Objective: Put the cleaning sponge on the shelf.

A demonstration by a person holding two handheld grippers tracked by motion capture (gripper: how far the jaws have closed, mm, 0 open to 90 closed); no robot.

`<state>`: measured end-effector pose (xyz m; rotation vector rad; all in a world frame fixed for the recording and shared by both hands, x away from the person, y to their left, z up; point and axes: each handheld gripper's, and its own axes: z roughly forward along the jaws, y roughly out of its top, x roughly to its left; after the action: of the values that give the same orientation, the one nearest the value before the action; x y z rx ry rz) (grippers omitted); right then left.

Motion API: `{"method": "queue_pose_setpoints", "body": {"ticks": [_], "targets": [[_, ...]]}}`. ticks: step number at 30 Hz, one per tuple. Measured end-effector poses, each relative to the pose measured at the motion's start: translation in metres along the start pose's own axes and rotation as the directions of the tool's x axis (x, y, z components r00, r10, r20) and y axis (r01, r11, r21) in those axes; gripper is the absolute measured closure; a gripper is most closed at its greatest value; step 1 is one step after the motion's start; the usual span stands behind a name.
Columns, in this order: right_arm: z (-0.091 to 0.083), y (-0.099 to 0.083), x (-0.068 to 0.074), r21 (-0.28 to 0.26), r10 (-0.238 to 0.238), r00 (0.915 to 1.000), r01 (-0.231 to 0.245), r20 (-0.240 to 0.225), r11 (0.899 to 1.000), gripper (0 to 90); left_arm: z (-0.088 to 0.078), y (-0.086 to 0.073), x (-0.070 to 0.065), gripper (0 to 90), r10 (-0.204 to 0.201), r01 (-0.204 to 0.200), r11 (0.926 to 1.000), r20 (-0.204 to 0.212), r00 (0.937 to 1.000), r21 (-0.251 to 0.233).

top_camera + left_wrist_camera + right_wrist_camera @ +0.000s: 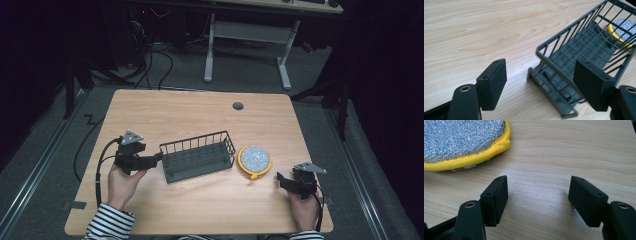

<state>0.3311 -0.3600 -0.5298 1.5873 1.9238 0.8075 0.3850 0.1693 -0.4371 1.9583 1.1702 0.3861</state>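
Note:
A dark grey wire basket [198, 155] lies empty on the middle of the wooden table [200, 115]. A round silver scouring pad with a yellow rim [254, 159] rests just to its right. My left gripper [152, 161] is open at the basket's left end; in the left gripper view the basket [584, 50] stands close ahead of the spread jaws, its corner between them, with the pad [624, 28] seen through the wires. My right gripper [281, 180] is open over bare wood, a little right of and nearer than the pad [461, 140].
A small grey cable grommet [238, 106] sits in the table's far side. Beyond the table stands a white desk frame [247, 47] on dark carpet. Cables trail from both grippers over the table's near edge.

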Motion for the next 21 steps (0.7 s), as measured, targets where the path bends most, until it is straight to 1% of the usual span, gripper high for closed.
{"method": "queue_pose_setpoints", "body": {"ticks": [1, 2, 3, 4, 6, 11, 12, 13, 14, 15, 18, 21], "targets": [[0.0, 0.0, 0.0, 0.0, 0.0, 1.0, 0.0, 0.0, 1.0, 32.2, -0.004, -0.005, 0.004, 27.5, -0.008, 0.008, 1.0, -0.003, 1.0, 0.0], [0.0, 0.0, 0.0, 0.0, 0.0, 1.0, 0.0, 0.0, 1.0, 32.2, -0.004, -0.005, 0.004, 27.5, -0.008, 0.008, 1.0, -0.003, 1.0, 0.0], [0.0, 0.0, 0.0, 0.0, 0.0, 1.0, 0.0, 0.0, 1.0, 32.2, -0.006, -0.01, 0.009, 27.5, -0.02, 0.02, 0.9998, -0.009, 0.9998, -0.002], [0.0, 0.0, 0.0, 0.0, 0.0, 1.0, 0.0, 0.0, 1.0, 32.2, -0.006, -0.01, 0.009, 27.5, -0.02, 0.02, 0.9998, -0.009, 0.9998, -0.002], [0.0, 0.0, 0.0, 0.0, -0.001, 1.0, 0.001, 0.0, 1.0, 32.2, -0.009, -0.017, 0.016, 27.5, -0.039, 0.039, 0.9992, -0.013, 0.9991, -0.005], [0.0, 0.0, 0.0, 0.0, -0.002, 1.0, 0.002, 0.0, 1.0, 32.2, -0.01, -0.032, 0.026, 27.5, -0.077, 0.077, 0.997, -0.023, 0.9967, -0.008], [0.0, 0.0, 0.0, 0.0, -0.002, 1.0, 0.002, 0.0, 1.0, 32.2, -0.01, -0.032, 0.026, 27.4, -0.077, 0.077, 0.997, -0.023, 0.9967, -0.008], [0.0, 0.0, 0.0, 0.0, -0.005, 1.0, 0.005, -0.002, 1.0, 32.1, -0.01, -0.038, 0.029, 27.4, -0.09, 0.09, 0.996, -0.024, 0.9957, -0.006], [0.0, 0.0, 0.0, 0.0, -0.005, 1.0, 0.005, -0.002, 1.0, 32.1, -0.01, -0.038, 0.029, 27.4, -0.09, 0.09, 0.996, -0.024, 0.9957, -0.006], [0.0, 0.0, 0.0, 0.0, -0.005, 1.0, 0.005, -0.003, 1.0, 32.2, -0.009, -0.045, 0.032, 27.3, -0.105, 0.104, 0.9945, -0.025, 0.9942, -0.01], [0.0, 0.0, 0.0, -0.001, -0.005, 1.0, 0.005, -0.004, 1.0, 32.2, -0.008, -0.055, 0.037, 27.3, -0.14, 0.139, 0.9901, -0.006, 0.9902, -0.014], [0.0, 0.0, 0.001, -0.001, -0.004, 1.0, 0.004, -0.005, 1.0, 32.2, -0.006, -0.064, 0.038, 27.3, -0.161, 0.16, 0.9869, -0.006, 0.987, -0.02]]}}
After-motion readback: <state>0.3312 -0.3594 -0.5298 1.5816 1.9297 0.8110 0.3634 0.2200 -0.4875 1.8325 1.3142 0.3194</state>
